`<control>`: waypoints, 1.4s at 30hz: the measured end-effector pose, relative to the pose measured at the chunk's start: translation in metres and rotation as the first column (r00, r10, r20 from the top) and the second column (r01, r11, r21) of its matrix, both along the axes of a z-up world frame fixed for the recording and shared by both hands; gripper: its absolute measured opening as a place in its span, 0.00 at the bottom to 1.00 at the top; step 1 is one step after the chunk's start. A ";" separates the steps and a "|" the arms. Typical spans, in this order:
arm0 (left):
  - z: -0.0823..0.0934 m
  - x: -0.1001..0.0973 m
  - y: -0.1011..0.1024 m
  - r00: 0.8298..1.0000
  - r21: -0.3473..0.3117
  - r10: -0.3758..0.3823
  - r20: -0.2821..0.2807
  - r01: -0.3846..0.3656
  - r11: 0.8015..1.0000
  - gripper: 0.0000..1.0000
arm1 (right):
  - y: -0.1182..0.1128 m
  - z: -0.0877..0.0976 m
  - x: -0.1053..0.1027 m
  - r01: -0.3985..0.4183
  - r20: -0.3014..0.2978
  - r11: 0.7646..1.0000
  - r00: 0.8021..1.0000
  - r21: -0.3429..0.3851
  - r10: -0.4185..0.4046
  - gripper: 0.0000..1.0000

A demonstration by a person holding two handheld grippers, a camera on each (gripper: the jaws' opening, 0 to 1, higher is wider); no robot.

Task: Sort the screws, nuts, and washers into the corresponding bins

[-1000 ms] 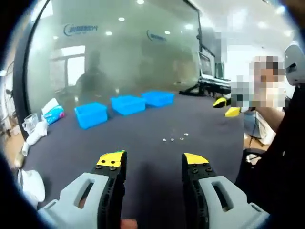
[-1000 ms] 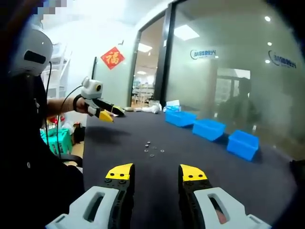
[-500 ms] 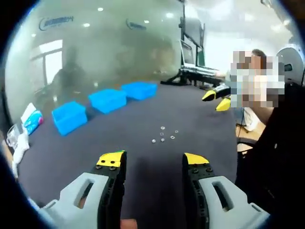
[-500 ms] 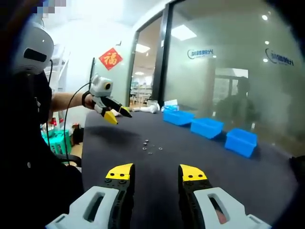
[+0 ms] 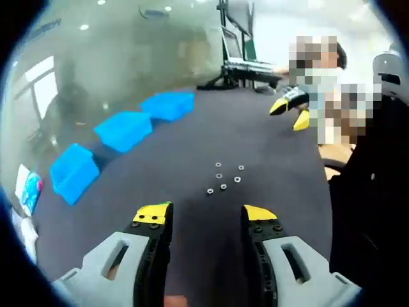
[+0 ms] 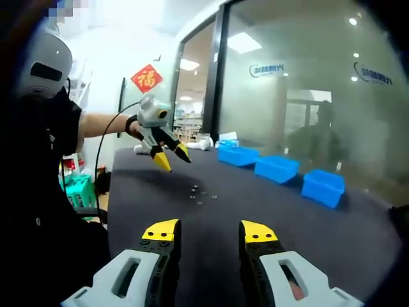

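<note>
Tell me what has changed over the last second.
The left tongs, open and empty, have swung in over the table and tipped down toward the small parts. The right tongs stayed open; parts and blue bins kept their places.

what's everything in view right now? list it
table: 1, dark grey, under everything
bins: 3, blue, in a row along the table's far edge by the glass wall
small hardware: about six pieces, silvery, loose cluster mid-table, too small to tell screws from nuts or washers
packet: 1, blue and white, at the table's end past the bins
red wall decoration: 1, on the wall beside the doorway
left gripper: grey with yellow tips, open, above the table
right gripper: grey with yellow tips, open, above the table
</note>
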State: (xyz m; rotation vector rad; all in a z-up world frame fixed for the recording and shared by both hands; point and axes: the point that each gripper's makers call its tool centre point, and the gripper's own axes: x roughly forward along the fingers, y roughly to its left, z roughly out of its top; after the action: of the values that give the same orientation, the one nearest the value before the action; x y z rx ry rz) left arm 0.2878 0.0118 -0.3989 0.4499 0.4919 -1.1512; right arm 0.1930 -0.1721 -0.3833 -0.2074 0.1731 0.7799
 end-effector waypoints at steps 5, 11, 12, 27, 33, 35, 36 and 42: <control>-0.010 0.004 -0.012 0.999 0.058 -0.046 -0.018 0.047 0.997 0.36 | 0.003 -0.002 0.001 -0.003 -0.004 1.000 1.000 0.005 0.003 0.33; -0.022 0.004 -0.025 0.995 0.109 -0.075 -0.070 0.083 0.991 0.30 | 0.004 -0.003 0.002 -0.002 -0.008 1.000 1.000 0.006 0.002 0.33; -0.024 0.003 -0.027 0.994 0.117 -0.082 -0.076 0.090 0.989 0.29 | 0.004 -0.003 0.002 -0.002 -0.008 1.000 1.000 0.007 0.002 0.33; -0.030 0.005 -0.044 0.989 0.144 -0.122 -0.088 0.134 0.980 0.22 | 0.003 -0.006 0.003 0.002 -0.014 1.000 1.000 0.006 -0.002 0.33; -0.036 0.005 -0.045 0.987 0.156 -0.124 -0.098 0.138 0.978 0.20 | 0.003 -0.006 0.004 0.007 -0.012 1.000 1.000 0.006 -0.007 0.33; -0.036 0.005 -0.045 0.987 0.154 -0.121 -0.105 0.137 0.979 0.19 | 0.003 -0.005 0.004 0.007 -0.011 1.000 1.000 0.006 -0.007 0.33; -0.036 0.005 -0.045 0.987 0.153 -0.121 -0.106 0.137 0.979 0.18 | 0.003 -0.005 0.004 0.007 -0.011 1.000 1.000 0.008 -0.007 0.33; -0.038 0.003 -0.046 0.986 0.138 -0.116 -0.121 0.133 0.982 0.13 | 0.003 -0.007 0.004 0.010 -0.013 1.000 1.000 0.005 -0.010 0.33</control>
State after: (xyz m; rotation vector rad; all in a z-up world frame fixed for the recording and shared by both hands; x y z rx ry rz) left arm 0.2913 -0.0338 -0.4365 0.5502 0.6564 -1.2712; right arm 0.1968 -0.1695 -0.3898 -0.1964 0.1841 0.7721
